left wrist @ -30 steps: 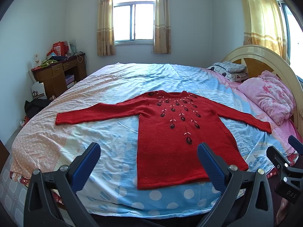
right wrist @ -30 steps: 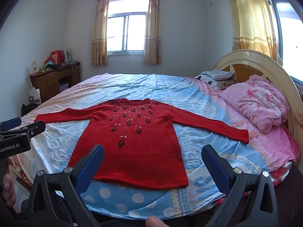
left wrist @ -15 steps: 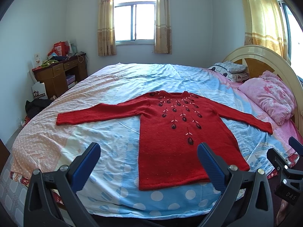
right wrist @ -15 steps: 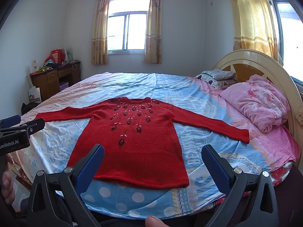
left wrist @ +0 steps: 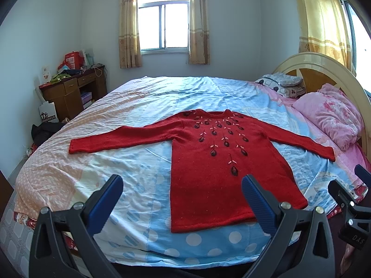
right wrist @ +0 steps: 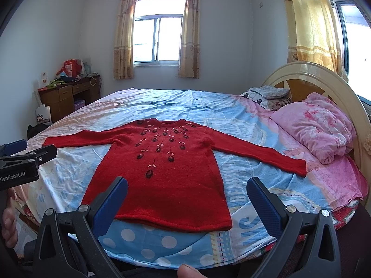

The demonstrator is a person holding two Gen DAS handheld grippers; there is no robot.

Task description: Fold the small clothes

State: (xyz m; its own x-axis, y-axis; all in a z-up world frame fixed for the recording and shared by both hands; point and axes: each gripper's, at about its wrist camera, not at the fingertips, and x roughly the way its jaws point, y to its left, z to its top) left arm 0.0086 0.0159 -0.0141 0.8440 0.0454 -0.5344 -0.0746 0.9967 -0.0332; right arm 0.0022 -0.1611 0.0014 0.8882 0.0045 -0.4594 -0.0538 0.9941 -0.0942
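A red knitted sweater [left wrist: 222, 162] with dark embroidered flowers lies flat and face up on the bed, both sleeves spread out; it also shows in the right wrist view [right wrist: 167, 173]. My left gripper [left wrist: 182, 202] is open and empty, held above the bed's near edge in front of the sweater's hem. My right gripper [right wrist: 186, 202] is open and empty, also in front of the hem. Each gripper shows at the edge of the other's view: the right gripper [left wrist: 350, 199] and the left gripper [right wrist: 25, 157].
The bed [left wrist: 116, 162] has a blue, peach and pink sheet. A pink quilt [left wrist: 334, 118] and pillows [left wrist: 280, 85] lie by the cream headboard [left wrist: 324, 67] on the right. A wooden desk [left wrist: 71, 90] with clutter stands at the far left wall.
Both grippers have drifted very slightly, so the sweater sits a little higher in the views. The sweater has not moved and the jaws stay open.
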